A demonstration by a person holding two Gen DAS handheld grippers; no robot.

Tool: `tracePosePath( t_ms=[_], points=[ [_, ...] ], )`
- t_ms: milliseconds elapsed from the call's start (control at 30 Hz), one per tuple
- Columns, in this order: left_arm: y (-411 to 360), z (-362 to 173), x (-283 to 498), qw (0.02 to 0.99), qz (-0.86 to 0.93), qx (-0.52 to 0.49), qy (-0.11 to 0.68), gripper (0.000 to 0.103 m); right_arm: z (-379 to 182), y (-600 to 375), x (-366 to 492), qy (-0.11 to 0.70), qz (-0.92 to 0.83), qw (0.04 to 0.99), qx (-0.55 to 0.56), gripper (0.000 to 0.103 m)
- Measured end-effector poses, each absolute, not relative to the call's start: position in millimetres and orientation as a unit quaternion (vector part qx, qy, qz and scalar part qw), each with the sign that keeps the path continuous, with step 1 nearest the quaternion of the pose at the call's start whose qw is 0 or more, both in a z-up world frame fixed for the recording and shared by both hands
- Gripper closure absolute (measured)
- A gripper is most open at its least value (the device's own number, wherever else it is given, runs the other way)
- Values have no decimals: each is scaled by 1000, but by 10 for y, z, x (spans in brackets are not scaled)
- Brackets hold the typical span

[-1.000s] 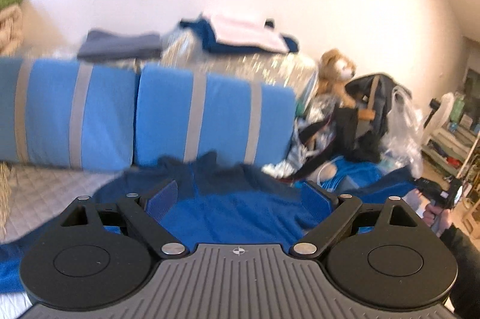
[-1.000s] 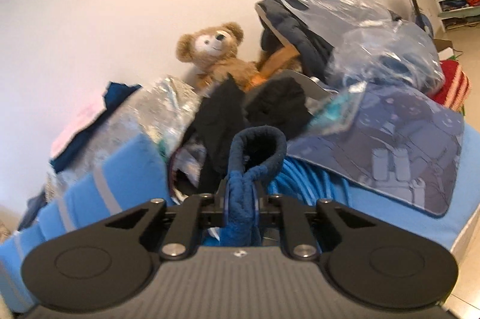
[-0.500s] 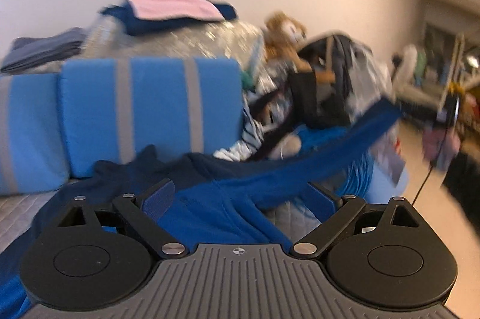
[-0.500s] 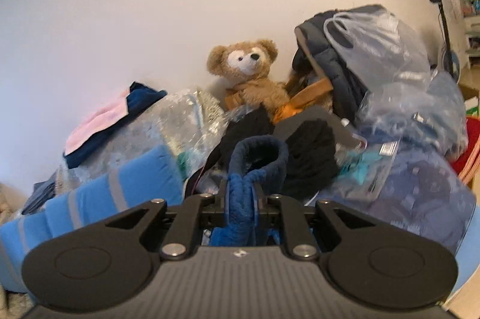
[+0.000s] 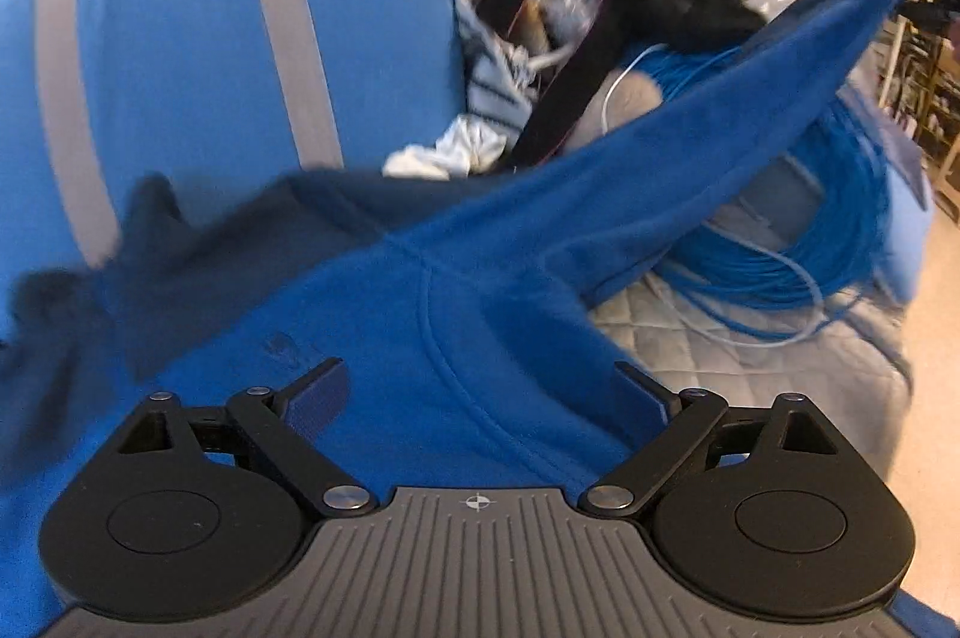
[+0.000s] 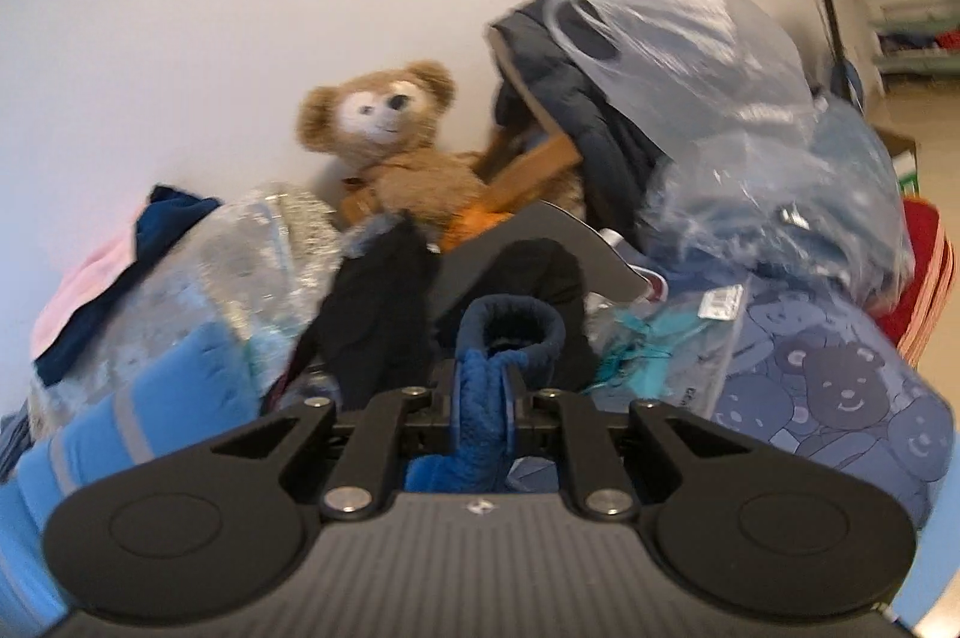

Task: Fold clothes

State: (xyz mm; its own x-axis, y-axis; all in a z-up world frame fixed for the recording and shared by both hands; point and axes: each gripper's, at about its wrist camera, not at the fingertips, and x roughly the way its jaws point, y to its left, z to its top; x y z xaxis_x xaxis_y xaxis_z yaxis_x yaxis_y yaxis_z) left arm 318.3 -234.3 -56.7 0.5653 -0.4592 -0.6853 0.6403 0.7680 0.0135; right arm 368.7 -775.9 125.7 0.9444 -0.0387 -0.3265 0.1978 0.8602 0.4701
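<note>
Pinching the blue sweatshirt [image 5: 456, 314] cuff, right fingers [image 6: 462, 386] clamp; left fingers [image 5: 324, 389] spread wide above its body.

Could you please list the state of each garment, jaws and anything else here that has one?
Blue sweatshirt: spread on the bed, one sleeve pulled taut.
Right gripper: jaws shut on the sleeve cuff.
Left gripper: jaws open, over the sweatshirt.
Blue cable: coiled.

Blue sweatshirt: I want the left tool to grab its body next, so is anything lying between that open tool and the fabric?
Nothing visible. The left tool is open right over the blue sweatshirt, bare fabric showing between its fingers. The right tool holds the sleeve cuff off to the side.
</note>
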Motion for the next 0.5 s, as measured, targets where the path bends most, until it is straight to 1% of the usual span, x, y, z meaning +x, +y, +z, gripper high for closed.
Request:
tracePosePath(
  t_ms=[167, 267, 300, 333, 433, 500],
  points=[
    [-2541, -981, 3398, 873, -318, 119, 349, 11, 953, -7996, 3986, 164, -82, 942, 282, 90],
    [-2758, -1230, 3428, 859, -325, 169, 358, 11, 880, -8080, 4118, 161, -90, 938, 294, 91],
    [-2834, -1351, 3428, 849, -320, 201, 370, 7, 872, -8094, 4162, 160, -91, 938, 294, 91],
    [-2854, -1415, 3431, 843, -317, 212, 378, 5, 873, -8096, 4205, 161, -92, 938, 291, 91],
    [-2789, -1425, 3442, 839, -316, 200, 394, 5, 895, -8065, 4302, 165, -94, 943, 274, 92],
    [-2770, -1367, 3442, 828, -318, 212, 411, 6, 906, -8048, 4341, 167, -95, 946, 263, 92]
  ],
)
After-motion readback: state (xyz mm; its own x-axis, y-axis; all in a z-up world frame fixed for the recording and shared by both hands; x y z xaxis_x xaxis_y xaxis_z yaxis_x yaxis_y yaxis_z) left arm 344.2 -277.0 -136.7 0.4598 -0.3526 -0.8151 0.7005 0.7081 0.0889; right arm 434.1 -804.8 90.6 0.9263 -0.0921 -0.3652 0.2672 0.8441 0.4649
